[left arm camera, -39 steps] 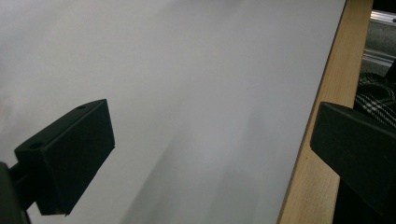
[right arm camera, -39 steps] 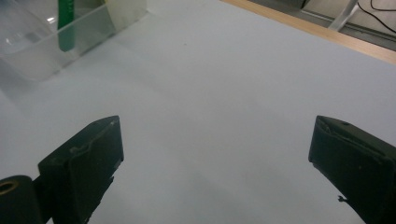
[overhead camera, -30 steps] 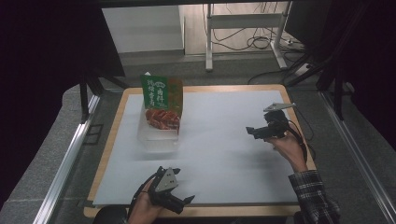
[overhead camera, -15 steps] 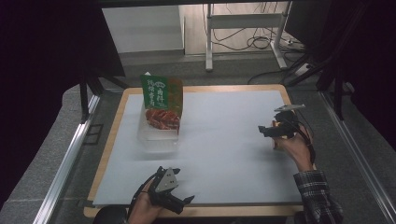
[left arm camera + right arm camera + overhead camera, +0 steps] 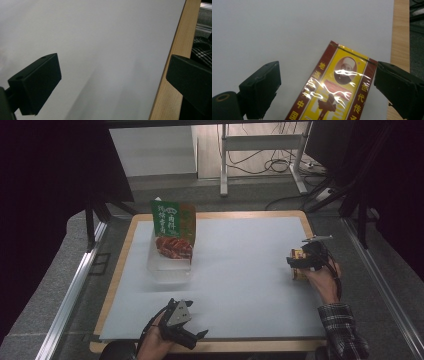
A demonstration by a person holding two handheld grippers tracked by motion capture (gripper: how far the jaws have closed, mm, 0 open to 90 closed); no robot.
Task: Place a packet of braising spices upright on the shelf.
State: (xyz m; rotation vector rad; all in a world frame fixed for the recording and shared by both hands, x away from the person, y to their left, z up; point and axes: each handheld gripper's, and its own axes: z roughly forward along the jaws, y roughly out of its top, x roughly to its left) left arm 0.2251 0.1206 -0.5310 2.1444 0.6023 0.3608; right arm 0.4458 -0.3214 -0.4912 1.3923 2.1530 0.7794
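High view. White sheet (image 5: 240,270) covers a wooden table (image 5: 120,270). Right gripper (image 5: 300,262) sits at the right edge of the sheet, about mid-depth, held in a hand with a plaid sleeve (image 5: 340,330). A yellow box (image 5: 298,271) shows just under its jaws, lying on the sheet. Jaws have just been closing a little, yet stand wide, box between them. Left gripper (image 5: 192,337) rests at the near edge, left of centre, jaws apart and pointing right, nothing in them. Far left on the sheet: a green and red food packet (image 5: 172,227) standing upright in a clear container (image 5: 170,265), well apart from both grippers.

Left gripper view. Two black jaws spread wide over bare white sheet (image 5: 100,50). The table's wooden edge (image 5: 170,75) runs up the right side. Nothing between the jaws.

Right gripper view. Yellow box (image 5: 334,92) with dark red borders, a portrait and shiny wrap lies flat on the sheet (image 5: 287,32), tilted, between the two black jaws. Left jaw clearly apart from it. Right jaw just beside the box's corner; contact cannot be told. Wooden edge (image 5: 400,32) at right.
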